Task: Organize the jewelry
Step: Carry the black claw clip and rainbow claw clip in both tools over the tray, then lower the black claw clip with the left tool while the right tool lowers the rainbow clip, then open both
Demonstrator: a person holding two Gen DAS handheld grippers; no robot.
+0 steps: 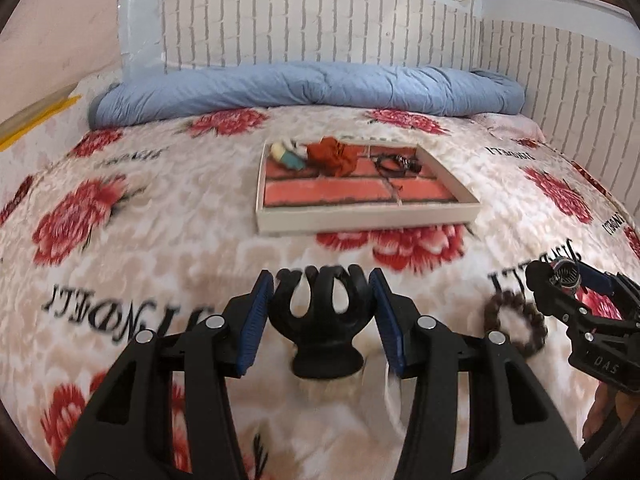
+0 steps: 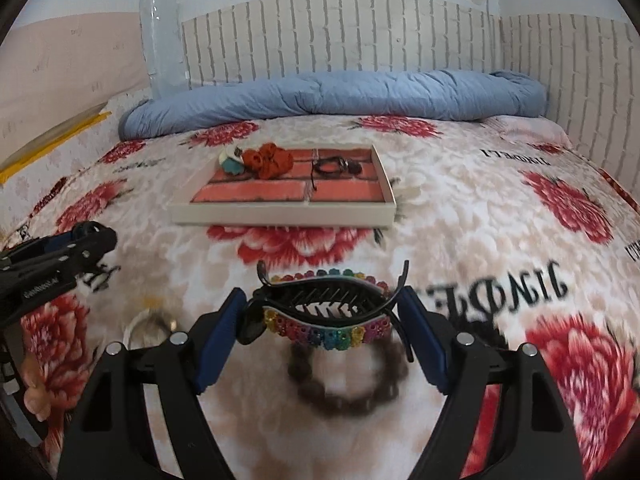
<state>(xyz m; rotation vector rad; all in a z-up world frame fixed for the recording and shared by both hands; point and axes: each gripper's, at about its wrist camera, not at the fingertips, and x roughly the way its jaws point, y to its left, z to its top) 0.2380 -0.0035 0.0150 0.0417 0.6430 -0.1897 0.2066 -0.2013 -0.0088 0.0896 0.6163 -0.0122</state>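
Black plastic claw hair clip point(image 1: 320, 320) pinched between left gripper point(image 1: 322, 320) pads, rainbow-beaded black banana clip point(image 2: 326, 316) clamped lengthwise in right gripper point(image 2: 324, 332), both above floral blanket point(image 2: 480, 220), dark beaded bracelet point(image 2: 344, 380) beneath, cream brick-lined tray point(image 2: 280, 214) mid-bed.

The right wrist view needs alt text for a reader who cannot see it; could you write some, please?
The right gripper holds a rainbow-studded black hair clip above a floral blanket, with a brown beaded bracelet below and a tray beyond.
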